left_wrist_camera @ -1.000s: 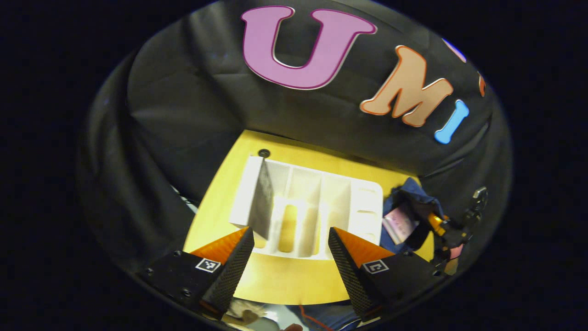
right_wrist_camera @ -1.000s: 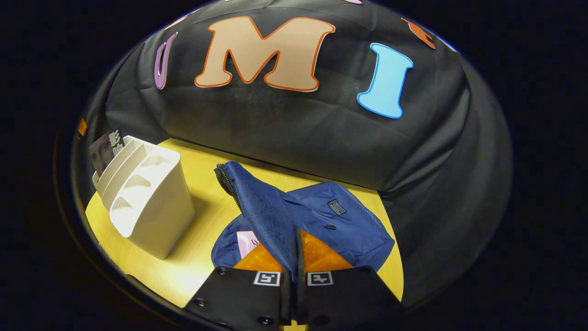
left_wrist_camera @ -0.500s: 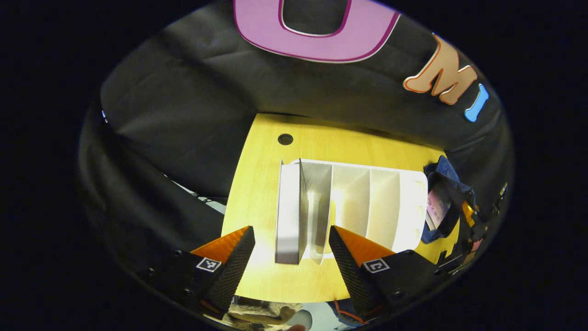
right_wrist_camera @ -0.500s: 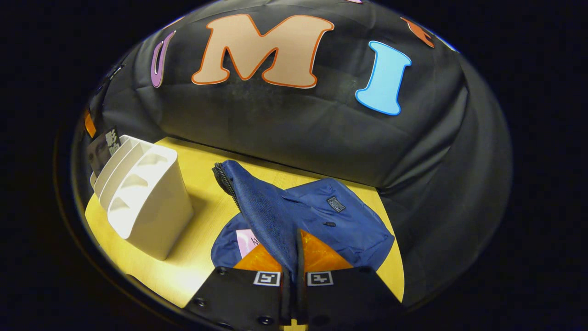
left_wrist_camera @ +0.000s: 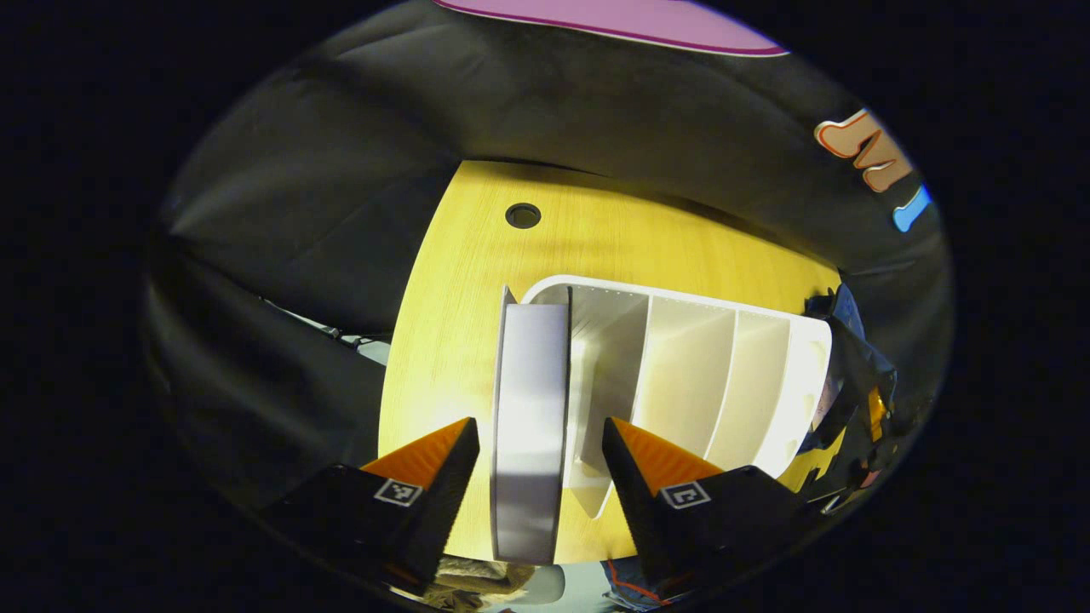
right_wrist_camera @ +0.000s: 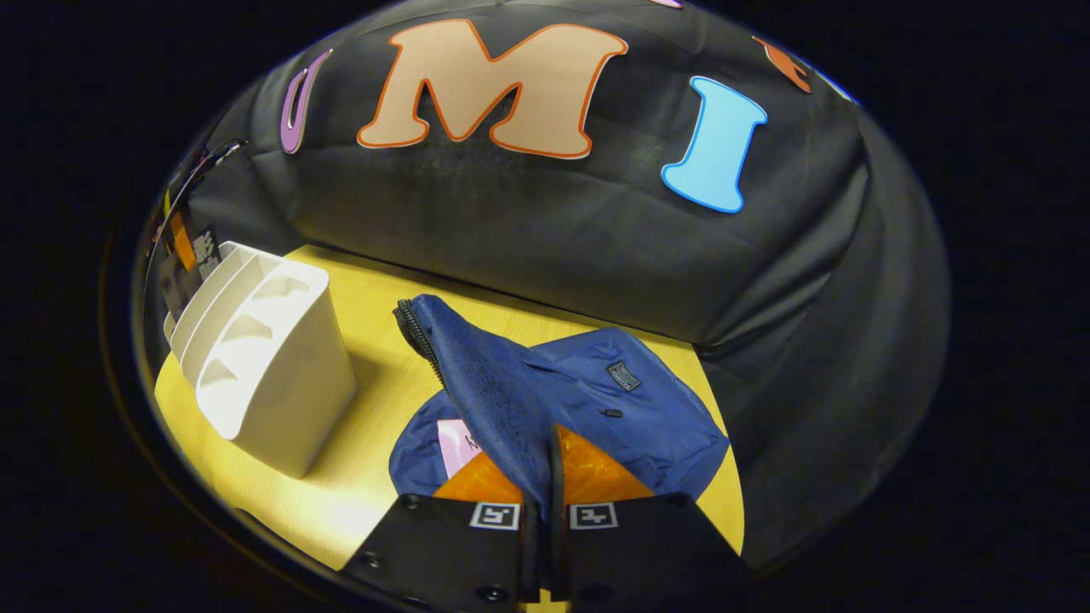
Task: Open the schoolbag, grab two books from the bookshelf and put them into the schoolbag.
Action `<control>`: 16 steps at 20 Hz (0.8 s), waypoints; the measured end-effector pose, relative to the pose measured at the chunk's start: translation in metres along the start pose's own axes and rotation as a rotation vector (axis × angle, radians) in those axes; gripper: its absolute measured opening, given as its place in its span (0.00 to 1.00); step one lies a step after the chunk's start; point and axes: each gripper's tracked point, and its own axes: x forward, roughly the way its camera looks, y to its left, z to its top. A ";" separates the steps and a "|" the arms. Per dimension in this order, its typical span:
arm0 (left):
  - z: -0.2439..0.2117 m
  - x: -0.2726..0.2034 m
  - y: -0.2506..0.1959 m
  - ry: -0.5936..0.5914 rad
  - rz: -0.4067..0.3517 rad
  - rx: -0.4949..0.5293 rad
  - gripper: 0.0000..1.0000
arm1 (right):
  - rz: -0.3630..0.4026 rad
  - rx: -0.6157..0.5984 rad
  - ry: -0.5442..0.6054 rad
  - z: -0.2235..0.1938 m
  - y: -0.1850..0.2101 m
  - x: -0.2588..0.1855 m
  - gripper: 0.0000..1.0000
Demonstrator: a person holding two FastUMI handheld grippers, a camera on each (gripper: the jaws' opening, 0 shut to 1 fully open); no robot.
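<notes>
The yellow wood-grain tabletop (left_wrist_camera: 451, 298) is brightly lit, its grain running in fine lines. Near the far edge, in the left gripper view, a round dark cable hole (left_wrist_camera: 523, 215) is cut through it. Black cloth (right_wrist_camera: 553, 221) hangs creased behind the table and drapes down around its sides. Thin cables (left_wrist_camera: 328, 332) run off the table's left edge against the cloth.
</notes>
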 end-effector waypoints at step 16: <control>-0.025 -0.007 -0.009 0.144 0.101 -0.009 0.35 | 0.011 -0.021 -0.005 -0.003 0.001 -0.001 0.08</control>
